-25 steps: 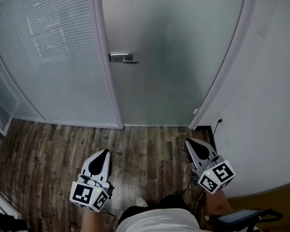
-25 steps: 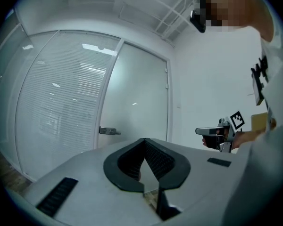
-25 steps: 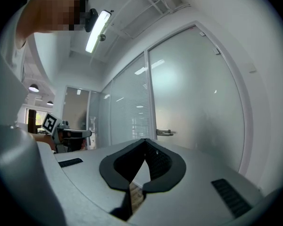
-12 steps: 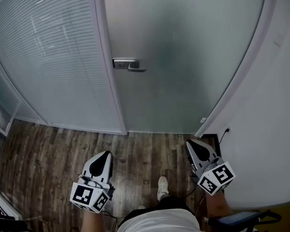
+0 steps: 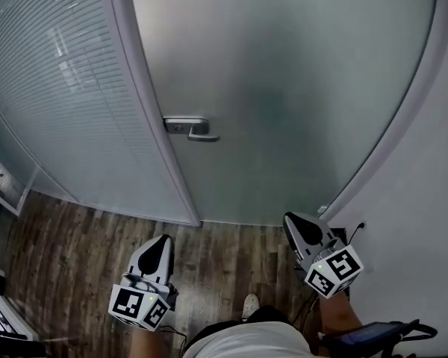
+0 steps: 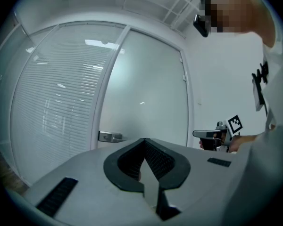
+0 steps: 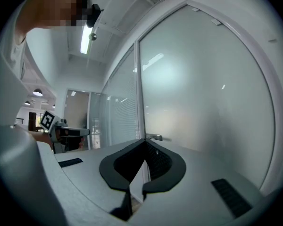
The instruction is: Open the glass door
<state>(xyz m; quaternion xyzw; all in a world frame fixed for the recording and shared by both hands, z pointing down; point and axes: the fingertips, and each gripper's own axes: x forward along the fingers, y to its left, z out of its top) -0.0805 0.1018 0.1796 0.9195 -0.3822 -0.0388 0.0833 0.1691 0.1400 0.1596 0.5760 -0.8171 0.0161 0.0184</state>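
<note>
While left gripper [image 5: 161, 239] and right gripper [image 5: 290, 219] hang low, jaws pressed together on nothing, well short of the shut door [image 5: 284, 80] ahead, this reads as the approach step; next, one must reach the handle [image 5: 191, 129] at its left edge and push it down.

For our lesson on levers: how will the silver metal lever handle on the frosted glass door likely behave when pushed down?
The silver metal lever handle looks rigid, so it probably pivots rather than bends. Its smooth finish may be slippery.
</note>
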